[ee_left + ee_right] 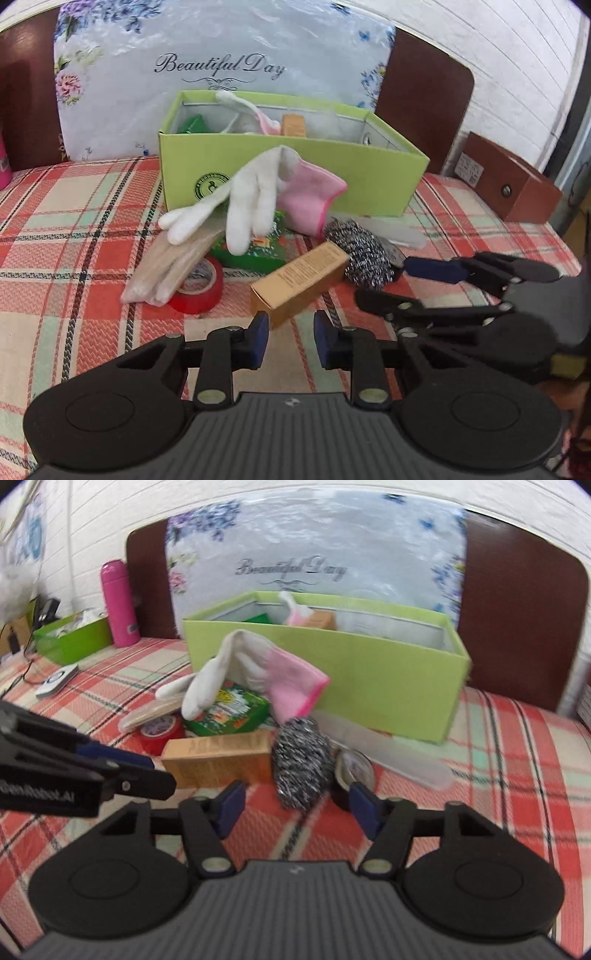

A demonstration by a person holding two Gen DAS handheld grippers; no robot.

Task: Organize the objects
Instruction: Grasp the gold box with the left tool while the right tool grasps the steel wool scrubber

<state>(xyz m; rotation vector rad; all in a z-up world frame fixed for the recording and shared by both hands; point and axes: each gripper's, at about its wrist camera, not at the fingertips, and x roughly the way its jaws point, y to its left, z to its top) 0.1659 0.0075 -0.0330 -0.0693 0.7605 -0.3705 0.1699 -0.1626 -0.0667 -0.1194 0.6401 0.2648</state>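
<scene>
A light green open box stands on the plaid cloth and holds a glove, a tan carton and a green item. In front of it lies a pile: a white and pink glove, a green packet, red tape, a tan carton, a steel scourer, dark tape. My left gripper is open just before the tan carton. My right gripper is open around the scourer's near end.
A pink bottle and a second green box stand at the back left. A brown wooden box sits at the right edge. A floral cushion leans on the dark headboard. A pale flat strip and wooden sticks lie by the pile.
</scene>
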